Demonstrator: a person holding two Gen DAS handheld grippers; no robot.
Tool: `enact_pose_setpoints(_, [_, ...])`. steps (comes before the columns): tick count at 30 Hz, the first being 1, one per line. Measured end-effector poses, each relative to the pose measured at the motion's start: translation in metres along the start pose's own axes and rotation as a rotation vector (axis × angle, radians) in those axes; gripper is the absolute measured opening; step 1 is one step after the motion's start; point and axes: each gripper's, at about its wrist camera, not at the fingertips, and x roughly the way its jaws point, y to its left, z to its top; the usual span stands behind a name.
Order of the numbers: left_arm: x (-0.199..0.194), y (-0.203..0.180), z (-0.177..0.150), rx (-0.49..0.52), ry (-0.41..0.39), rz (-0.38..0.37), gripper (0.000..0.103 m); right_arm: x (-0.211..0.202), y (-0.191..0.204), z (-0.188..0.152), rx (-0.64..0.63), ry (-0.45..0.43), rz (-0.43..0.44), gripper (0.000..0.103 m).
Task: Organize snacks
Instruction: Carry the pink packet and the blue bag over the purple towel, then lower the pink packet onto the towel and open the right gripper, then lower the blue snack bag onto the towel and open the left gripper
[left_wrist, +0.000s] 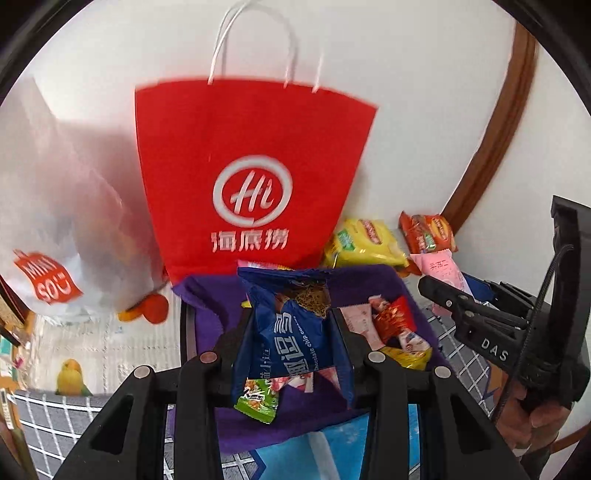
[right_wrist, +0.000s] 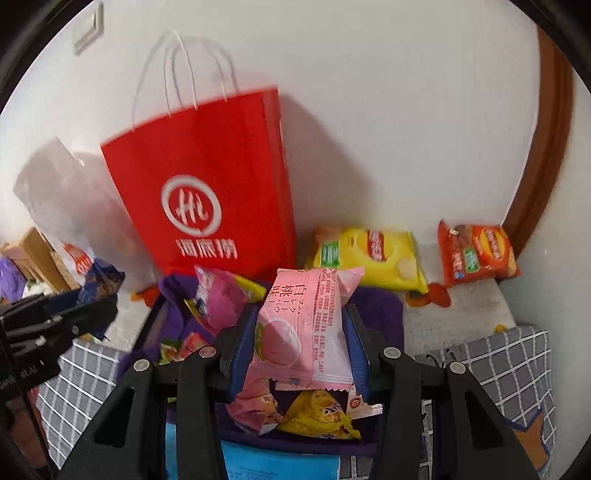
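Left wrist view: my left gripper (left_wrist: 291, 343) is pinching a blue foil chocolate-chip cookie packet (left_wrist: 295, 332) by its sides, above the purple fabric bin (left_wrist: 207, 295) of mixed snacks, probably lifting it out for sorting. In the right wrist view my right gripper (right_wrist: 301, 343) is clamping a pink peach-flavour pastry wrapper (right_wrist: 306, 332) over the same bin, likely for the same reason. The red paper shopping bag (left_wrist: 255, 166) is standing at the far wall, with a yellow crisp packet (right_wrist: 369, 256) and an orange crisp packet (right_wrist: 476, 253) lying to its right.
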Motion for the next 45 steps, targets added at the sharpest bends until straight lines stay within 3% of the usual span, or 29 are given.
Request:
enact_pose_setpoints(9, [0.031,0.020,-0.003,-0.042,0.084,-0.006,0.037,0.042,-0.006,-0.011,-0.044,0.097,-0.021,0.046])
enact_pose_setpoints(26, [0.054,-0.001,-0.011,0.001,0.135,-0.047,0.037,0.074,-0.014,-0.025,-0.044,0.217,-0.028,0.046])
enact_pose_setpoints(35, [0.067,-0.002,-0.015,-0.021,0.155,-0.081,0.037,0.079,-0.013,-0.030,-0.060,0.238,-0.029,0.046])
enact_pose_setpoints(45, [0.075,-0.005,-0.020,-0.035,0.147,-0.092,0.038,0.060,-0.013,-0.023,-0.068,0.180,-0.023,0.046])
